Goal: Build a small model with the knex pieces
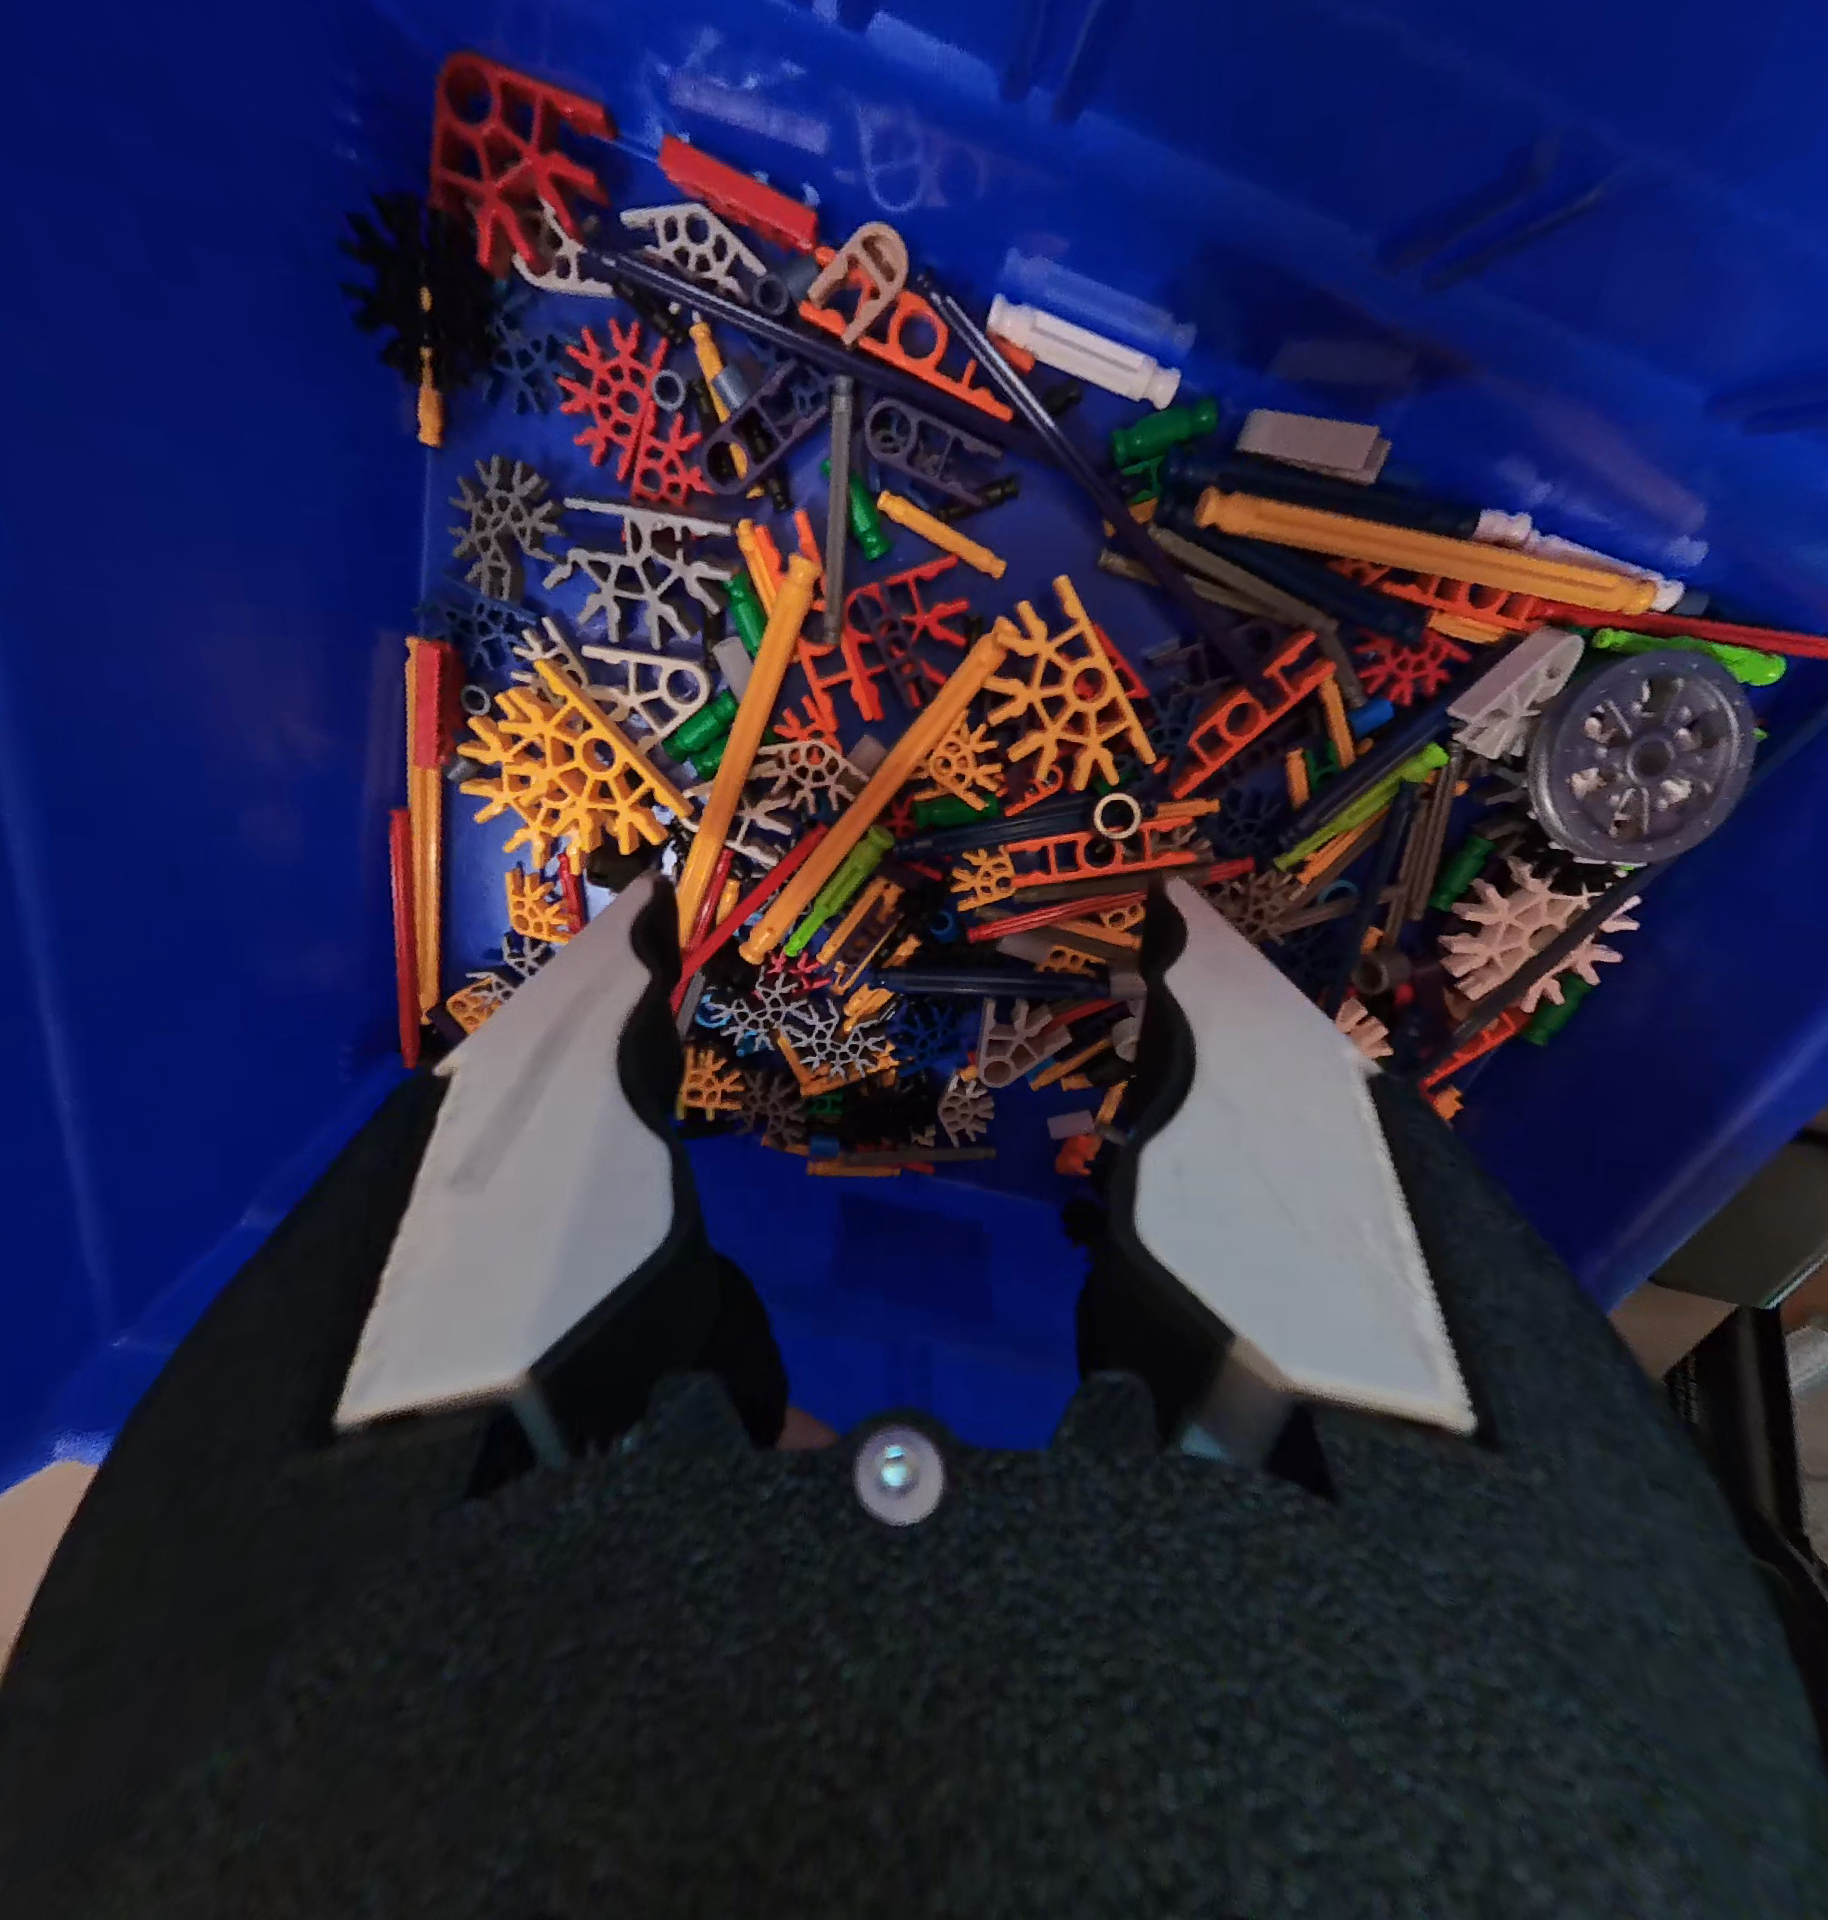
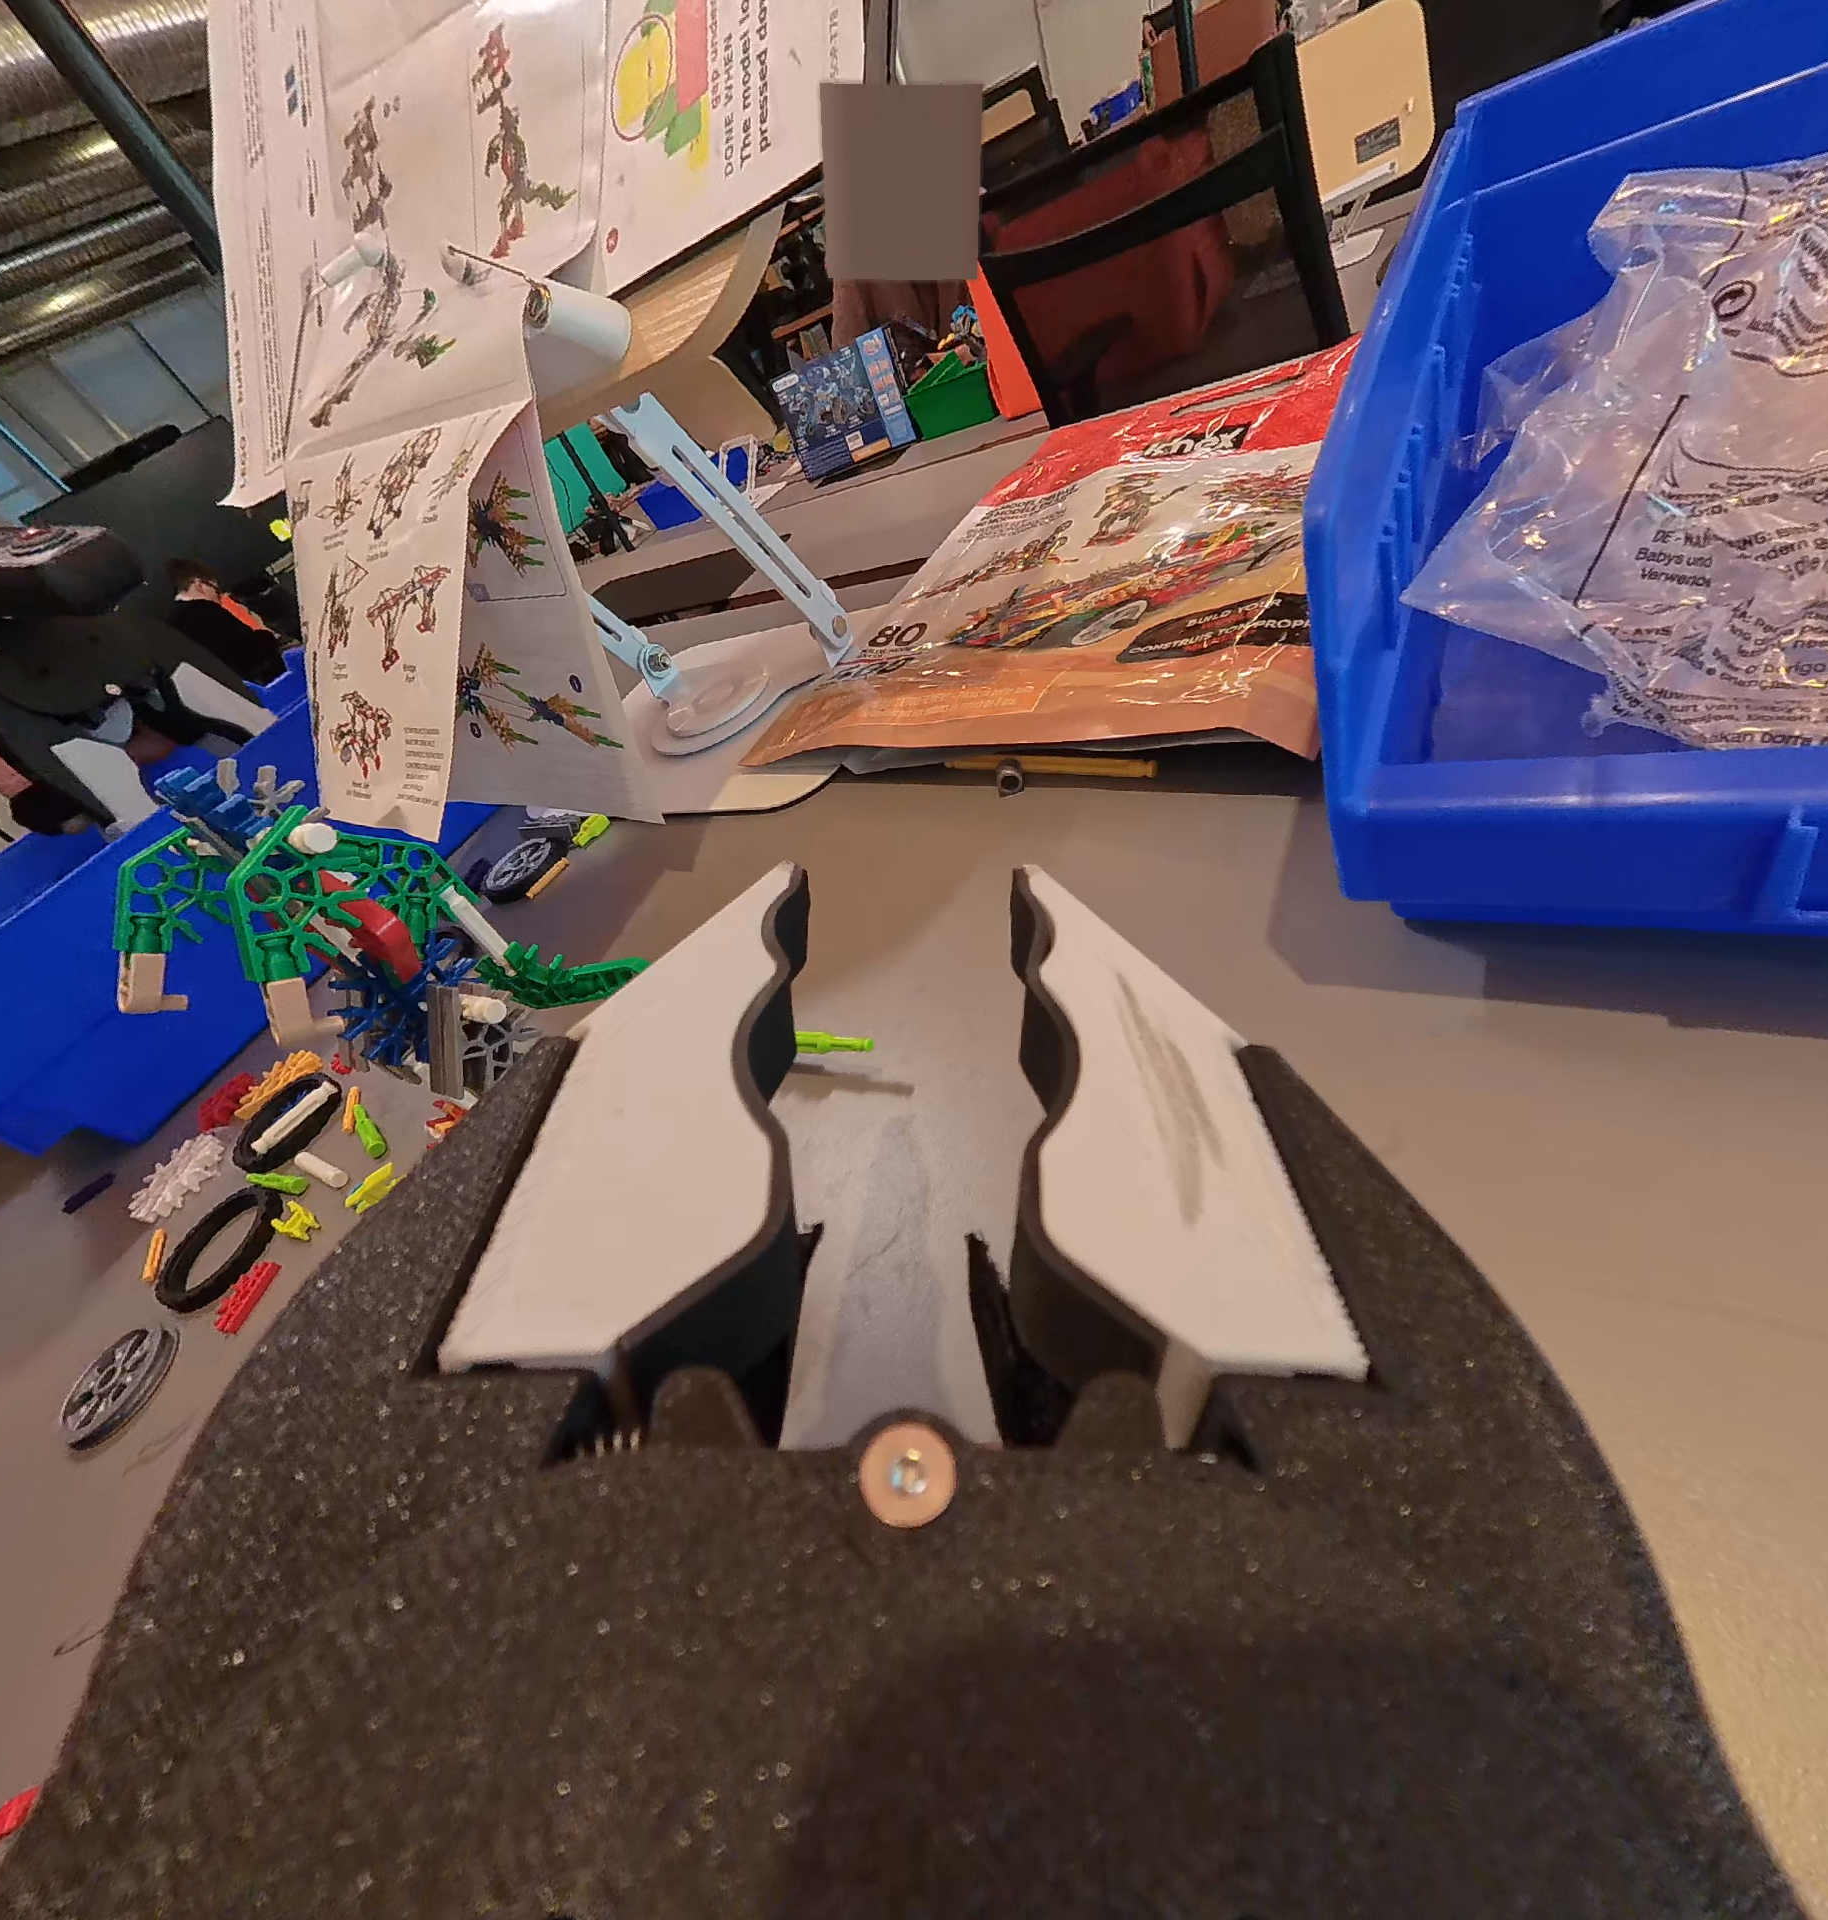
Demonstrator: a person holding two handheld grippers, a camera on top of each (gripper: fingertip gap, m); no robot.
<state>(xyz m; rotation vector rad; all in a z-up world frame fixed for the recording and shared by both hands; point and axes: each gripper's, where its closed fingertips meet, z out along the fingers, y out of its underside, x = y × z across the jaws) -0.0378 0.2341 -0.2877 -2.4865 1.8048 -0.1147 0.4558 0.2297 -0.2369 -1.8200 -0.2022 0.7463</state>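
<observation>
My left gripper [image 1: 910,904] is open and empty, held inside a deep blue bin [image 1: 193,727] just above a heap of plastic construction rods and connectors [image 1: 889,727]. A long orange rod [image 1: 868,800] lies right beyond the fingertips. A grey wheel hub [image 1: 1639,764] sits at the heap's right. My right gripper [image 2: 910,883] is open and empty, low over a grey table [image 2: 1512,1195]. A small lime green rod [image 2: 835,1042] lies on the table between its fingers. A partly built green and blue model [image 2: 349,935] stands to its left.
Loose pieces, black tyres [image 2: 214,1252] and a grey wheel [image 2: 118,1387] lie left of the right gripper. A blue bin with clear plastic bags [image 2: 1575,727] stands at right. A toy set bag [image 2: 1076,613] and instruction sheets on a stand [image 2: 422,416] are behind. Some 50 cm of space lies between my two pairs of fingers. My right tips are about 45 cm from the grey wheel hub [image 1: 1639,764], my left tips only 9 cm.
</observation>
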